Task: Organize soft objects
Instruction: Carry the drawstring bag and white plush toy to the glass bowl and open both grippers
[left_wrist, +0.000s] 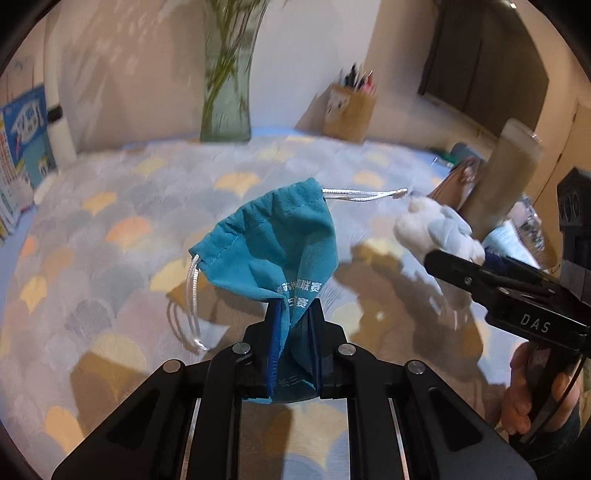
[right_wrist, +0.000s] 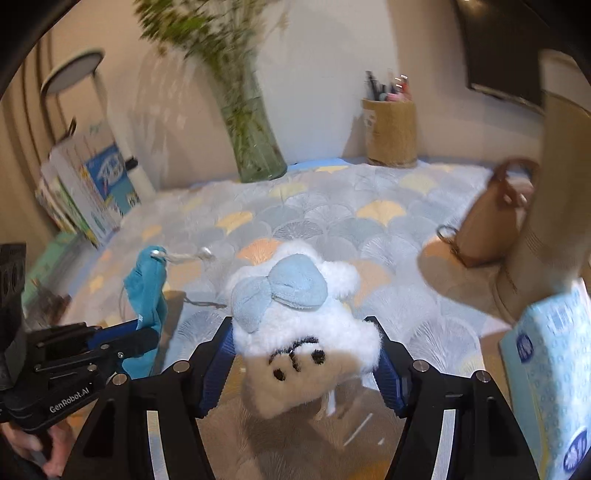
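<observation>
vase (right_wrist: 255, 147) top: cut off | pens (left_wrist: 360, 79): blurred | tissue pack (right_wrist: 550, 384): cropped

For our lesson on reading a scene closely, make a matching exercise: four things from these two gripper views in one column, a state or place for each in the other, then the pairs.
Things:
1. teal drawstring pouch
2. white plush toy
3. glass vase
4. pen holder

States:
A. stands by the wall, holds green stems
B. pinched by the left gripper
C. woven cup full of pens
D. held in the right gripper

Pairs: 1-B, 2-D, 3-A, 4-C

Plush toy (right_wrist: 295, 325) in right gripper (right_wrist: 306, 365) — pinched.
</observation>
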